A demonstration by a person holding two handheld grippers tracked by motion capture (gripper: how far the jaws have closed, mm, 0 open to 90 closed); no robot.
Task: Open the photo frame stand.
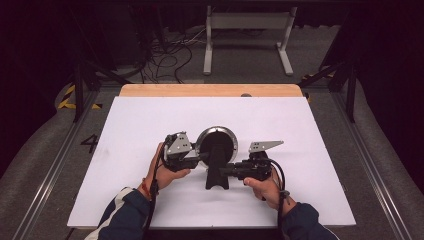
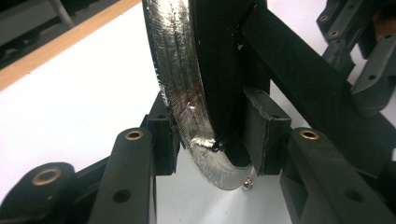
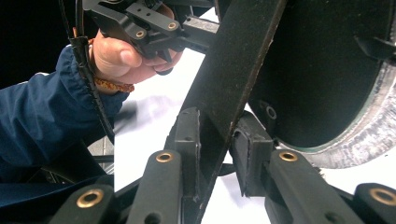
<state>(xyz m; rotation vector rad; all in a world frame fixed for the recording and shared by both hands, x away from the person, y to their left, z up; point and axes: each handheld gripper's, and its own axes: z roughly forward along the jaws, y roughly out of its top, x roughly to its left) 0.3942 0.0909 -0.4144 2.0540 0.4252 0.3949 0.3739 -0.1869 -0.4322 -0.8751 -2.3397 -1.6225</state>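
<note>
A round disc (image 1: pixel 216 140) with a silver rim and a black face lies mid-table, and a flat black bar (image 1: pixel 217 172) runs from it toward me. My left gripper (image 1: pixel 200 157) comes in from the left. In the left gripper view its pads (image 2: pixel 164 140) sit against both sides of the disc's rim (image 2: pixel 187 93), so the left gripper (image 2: pixel 212 137) is shut on it. My right gripper (image 1: pixel 226 171) reaches in from the right. In the right gripper view the right gripper (image 3: pixel 217 140) clamps the bar (image 3: pixel 233 70) between its pads.
A white sheet (image 1: pixel 150 125) covers the table, and a wooden edge (image 1: pixel 210 90) shows at the back. Behind it on the floor stand a white frame (image 1: pixel 247 35) and loose cables (image 1: pixel 165 55). The other hand (image 3: pixel 116 58) appears in the right gripper view.
</note>
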